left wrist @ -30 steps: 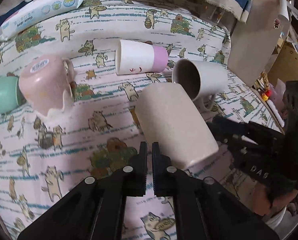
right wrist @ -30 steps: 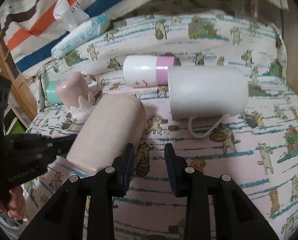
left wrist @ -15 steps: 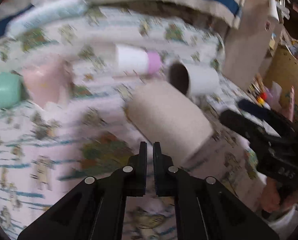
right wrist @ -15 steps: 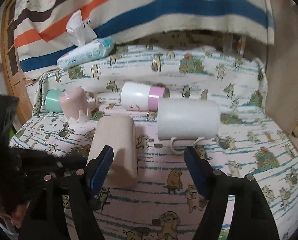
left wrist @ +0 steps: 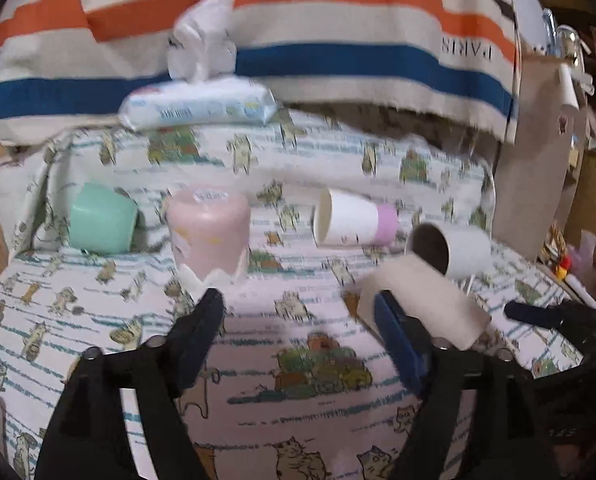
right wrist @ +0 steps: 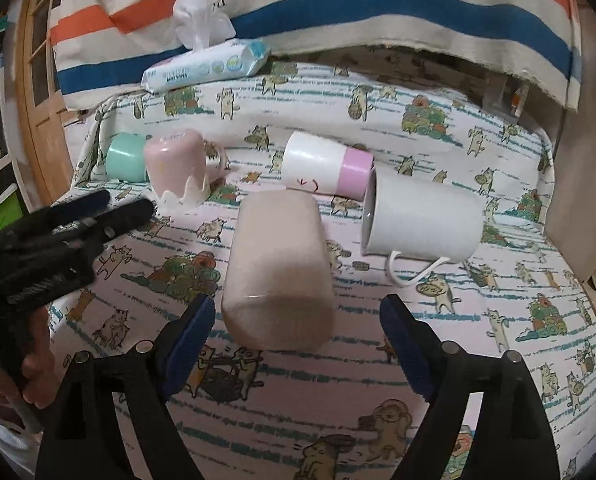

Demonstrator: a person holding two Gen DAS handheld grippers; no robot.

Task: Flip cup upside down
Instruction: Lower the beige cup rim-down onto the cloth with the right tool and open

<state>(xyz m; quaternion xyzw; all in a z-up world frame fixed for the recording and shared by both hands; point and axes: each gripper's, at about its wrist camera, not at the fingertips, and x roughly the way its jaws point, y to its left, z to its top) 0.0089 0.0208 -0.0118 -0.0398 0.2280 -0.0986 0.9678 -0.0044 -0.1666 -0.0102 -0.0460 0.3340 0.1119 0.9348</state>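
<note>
A beige cup (right wrist: 278,268) lies on its side on the cat-print cloth, its closed base toward my right gripper (right wrist: 298,316). That gripper is open and empty, its jaws on either side of the base, a little short of it. The same cup shows at the right of the left wrist view (left wrist: 425,304). My left gripper (left wrist: 299,308) is open and empty, the cup behind its right finger (left wrist: 393,332). It shows at the left of the right wrist view (right wrist: 98,216).
A white mug (right wrist: 421,220) and a white-and-pink cup (right wrist: 325,168) lie on their sides behind the beige cup. A pink cup (right wrist: 178,168) stands upside down at left, with a mint cup (right wrist: 126,158) on its side. A wipes pack (right wrist: 206,66) lies at the back.
Both grippers have opened wide from shut or nearly shut. Both views have pulled back and tilted up. The beige cup now lies straight ahead of my right gripper.
</note>
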